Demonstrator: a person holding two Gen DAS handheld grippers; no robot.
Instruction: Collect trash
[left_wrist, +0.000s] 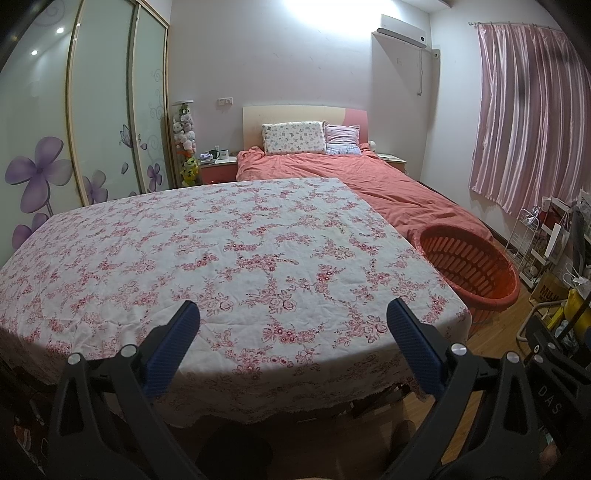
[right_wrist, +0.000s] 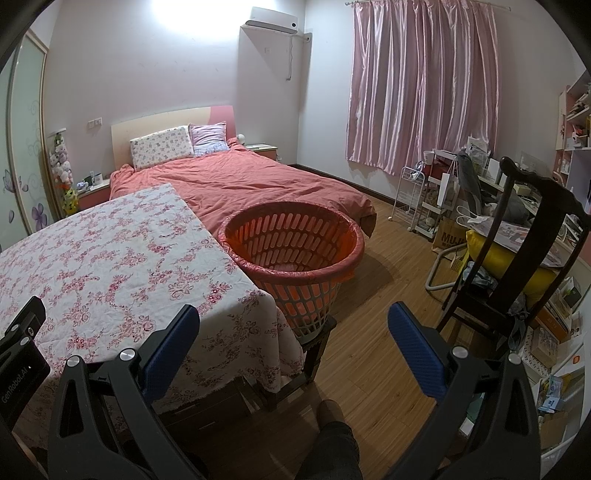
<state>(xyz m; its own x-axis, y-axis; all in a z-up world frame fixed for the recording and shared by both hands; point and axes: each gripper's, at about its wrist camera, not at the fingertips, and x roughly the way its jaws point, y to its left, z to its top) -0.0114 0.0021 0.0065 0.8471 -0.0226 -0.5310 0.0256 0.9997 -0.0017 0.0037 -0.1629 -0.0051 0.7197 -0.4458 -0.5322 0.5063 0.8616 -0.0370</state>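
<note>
An orange slatted basket (right_wrist: 291, 243) lined with an orange bag stands on a dark stool beside the table's right edge; in the left wrist view the basket (left_wrist: 469, 266) shows at the right. My left gripper (left_wrist: 293, 314) hangs open over the near edge of the floral tablecloth (left_wrist: 221, 240), nothing between its blue pads. My right gripper (right_wrist: 293, 317) is open too, held over the table's corner and the floor, below the basket. I see no loose trash on the cloth (right_wrist: 110, 258). The basket's bottom holds something pale, unclear what.
A bed (right_wrist: 240, 181) with a red cover lies beyond the table. A dark wooden chair (right_wrist: 517, 258) piled with a yellow cushion and clutter stands right, with a white wire rack (right_wrist: 410, 199) and shelves behind. A person's leg (right_wrist: 332, 435) is below. Wardrobe doors (left_wrist: 92, 129) line the left.
</note>
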